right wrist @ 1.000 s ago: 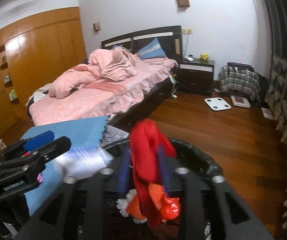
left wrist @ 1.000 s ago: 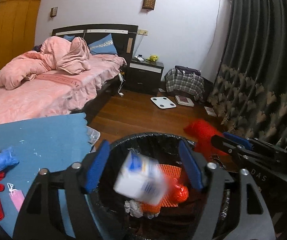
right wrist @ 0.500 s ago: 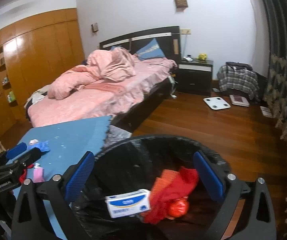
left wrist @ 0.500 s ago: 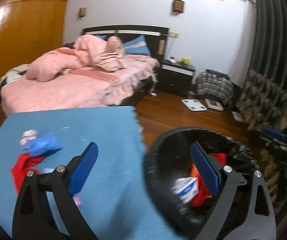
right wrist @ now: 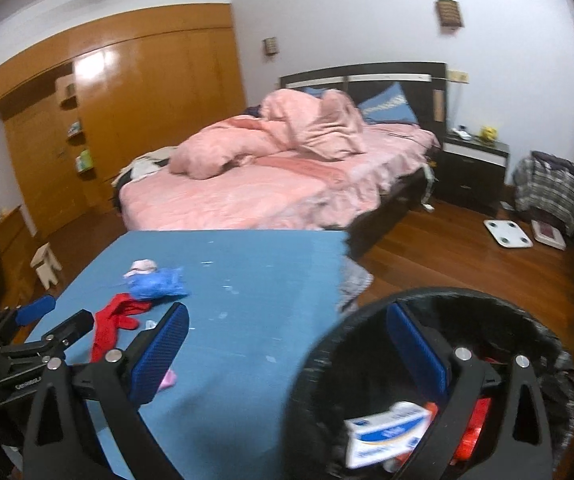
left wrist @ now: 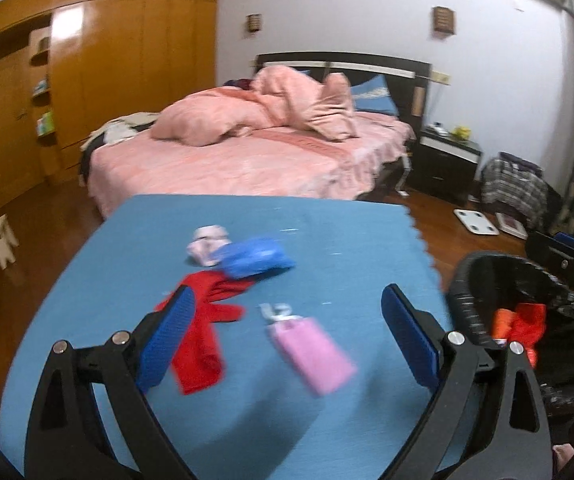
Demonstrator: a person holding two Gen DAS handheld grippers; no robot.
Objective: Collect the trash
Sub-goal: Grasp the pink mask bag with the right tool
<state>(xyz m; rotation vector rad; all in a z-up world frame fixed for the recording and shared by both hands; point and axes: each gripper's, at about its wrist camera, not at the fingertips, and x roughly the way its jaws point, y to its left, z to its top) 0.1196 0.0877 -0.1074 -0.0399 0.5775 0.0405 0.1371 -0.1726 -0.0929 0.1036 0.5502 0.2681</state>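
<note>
While both tools gape empty, left tool (left wrist: 285, 334) above the pink packet (left wrist: 311, 354) on the desk (left wrist: 347, 236), a hasty grab could skid it off the near edge.

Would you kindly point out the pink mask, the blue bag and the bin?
pink mask (left wrist: 313, 354), left wrist view, middle of its body.
blue bag (left wrist: 253, 256), left wrist view, centre.
bin (right wrist: 371, 320), right wrist view, near rim.

Bench (left wrist: 135, 400) covered in matt blue cloth; bin (right wrist: 367, 328) lined with glossy black plastic film; floor (right wrist: 467, 280) and wardrobe (right wrist: 147, 100) of polished, reflective wood; red rag (left wrist: 201, 352) of soft cloth.
</note>
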